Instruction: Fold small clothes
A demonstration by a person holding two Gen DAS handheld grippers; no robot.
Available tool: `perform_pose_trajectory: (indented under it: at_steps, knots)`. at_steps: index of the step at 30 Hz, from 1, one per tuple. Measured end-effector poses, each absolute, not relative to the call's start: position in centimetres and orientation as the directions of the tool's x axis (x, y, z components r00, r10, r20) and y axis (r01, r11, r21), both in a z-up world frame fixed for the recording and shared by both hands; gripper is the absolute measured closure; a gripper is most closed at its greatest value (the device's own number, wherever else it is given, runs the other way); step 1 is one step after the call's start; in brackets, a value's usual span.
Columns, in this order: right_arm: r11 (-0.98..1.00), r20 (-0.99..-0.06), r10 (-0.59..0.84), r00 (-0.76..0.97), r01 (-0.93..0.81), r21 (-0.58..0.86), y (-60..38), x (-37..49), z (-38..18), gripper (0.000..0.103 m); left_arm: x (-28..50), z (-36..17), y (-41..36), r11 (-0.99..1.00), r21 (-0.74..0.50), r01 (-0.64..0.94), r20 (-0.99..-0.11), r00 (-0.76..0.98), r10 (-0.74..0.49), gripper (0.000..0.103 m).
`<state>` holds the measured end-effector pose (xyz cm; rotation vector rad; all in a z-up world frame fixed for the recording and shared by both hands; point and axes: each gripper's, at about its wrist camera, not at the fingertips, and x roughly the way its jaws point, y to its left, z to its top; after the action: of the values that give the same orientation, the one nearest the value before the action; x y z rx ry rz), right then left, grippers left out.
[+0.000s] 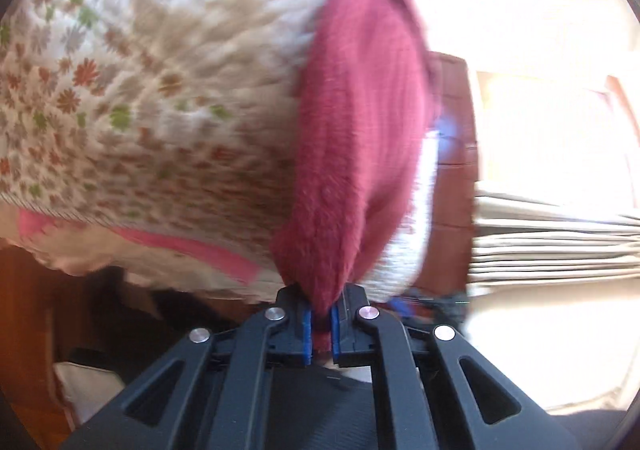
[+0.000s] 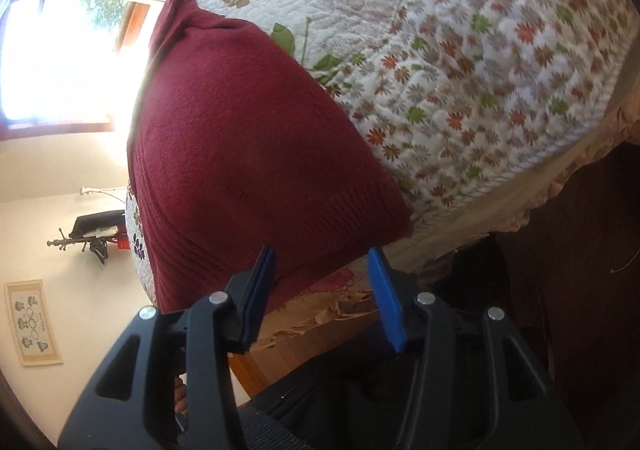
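A maroon knit garment (image 1: 360, 109) hangs lifted above the floral quilt (image 1: 140, 89), blurred by motion. My left gripper (image 1: 320, 310) is shut on a bunched edge of it, and the cloth rises straight out from between the blue pads (image 1: 307, 330). In the right wrist view the same maroon garment (image 2: 248, 137) spreads wide over the quilt (image 2: 480, 49), its ribbed hem nearest me. My right gripper (image 2: 320, 254) is open. Its fingertips reach the hem's lower edge, and no cloth is pinched between the blue pads (image 2: 384, 302).
The quilt has a pink border (image 1: 180, 246) and a beige frill (image 2: 540, 193) at the bed's edge. A bright window (image 2: 60, 57), a framed picture (image 2: 34, 324) and a wall rack (image 2: 92, 238) are to the left. Dark wooden furniture (image 1: 452, 169) stands behind the garment.
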<state>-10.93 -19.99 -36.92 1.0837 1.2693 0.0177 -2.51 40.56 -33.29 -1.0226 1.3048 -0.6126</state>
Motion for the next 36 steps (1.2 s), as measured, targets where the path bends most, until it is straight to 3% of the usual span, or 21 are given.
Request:
perform_pose_trajectory:
  at_steps: [7,9,12,22,25,26,27,30,36]
  knots:
    - [0.327,-0.634,0.643,0.431,0.594,0.735,-18.2,-13.7,-42.4,0.042,-2.9,-29.7,40.7,0.332,-0.929,-0.165,-0.364,0.237,-0.901,0.097]
    - [0.259,-0.591,0.664,0.458,0.601,0.756,-17.6,-14.3,-43.9,0.032,-1.9,-28.5,39.4,0.302,-0.939,-0.163,-0.335,0.239,-0.912,0.097]
    - [0.136,-0.513,0.682,0.522,0.598,0.790,-16.6,-15.0,-45.6,0.029,-2.0,-27.0,38.9,0.273,-0.949,-0.155,-0.304,0.240,-0.922,0.097]
    - [-0.142,-0.308,0.665,0.680,0.520,0.842,-14.1,-13.5,-49.0,0.030,-1.2,-24.0,37.0,0.259,-0.959,-0.114,-0.278,0.223,-0.934,0.097]
    - [-0.208,-0.272,0.640,0.719,0.502,0.839,-14.8,-13.1,-49.9,0.039,-1.3,-26.0,35.8,0.251,-0.961,-0.113,-0.271,0.227,-0.935,0.097]
    - [-0.219,-0.267,0.632,0.727,0.498,0.839,-15.0,-12.9,-50.0,0.047,-1.4,-26.1,35.8,0.249,-0.962,-0.113,-0.269,0.229,-0.935,0.097]
    - [-0.224,-0.265,0.627,0.733,0.495,0.839,-15.1,-12.9,-49.9,0.063,-1.5,-26.0,35.9,0.247,-0.962,-0.114,-0.268,0.231,-0.935,0.097]
    - [-0.217,-0.286,0.606,0.743,0.500,0.838,-15.8,-13.2,-49.4,0.094,-1.8,-26.7,36.2,0.244,-0.962,-0.119,-0.266,0.238,-0.934,0.097]
    - [-0.101,-0.334,0.583,0.740,0.474,0.875,-17.2,-14.0,-44.1,0.098,-3.2,-28.3,37.9,0.217,-0.964,-0.151,-0.252,0.279,-0.927,0.097]
